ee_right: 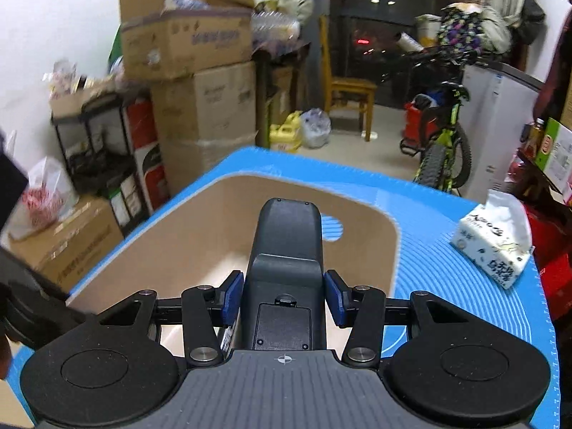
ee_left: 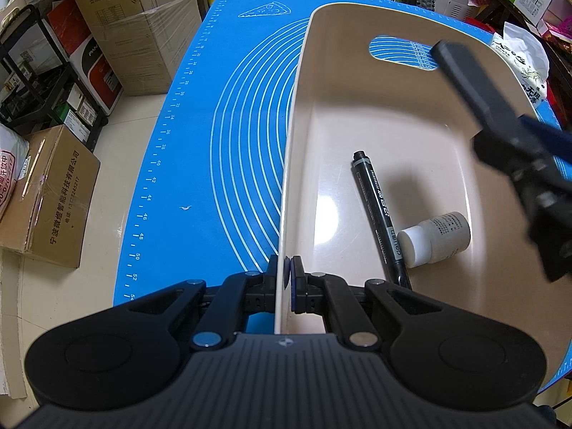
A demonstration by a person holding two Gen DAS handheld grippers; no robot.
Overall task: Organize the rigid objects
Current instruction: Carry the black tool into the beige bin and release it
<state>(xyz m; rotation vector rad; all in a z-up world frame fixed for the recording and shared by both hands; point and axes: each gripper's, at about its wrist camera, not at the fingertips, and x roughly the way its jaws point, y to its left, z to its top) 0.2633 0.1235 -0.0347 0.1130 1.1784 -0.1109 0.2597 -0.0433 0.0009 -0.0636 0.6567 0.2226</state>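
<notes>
Together, our left gripper clamps the bin's near-left wall while our right gripper grips a remote above it.

A cluttered home storage room: stacked cardboard boxes line the wall, a bicycle leans by a wooden chair, and a baking mat covers the counter.
</notes>
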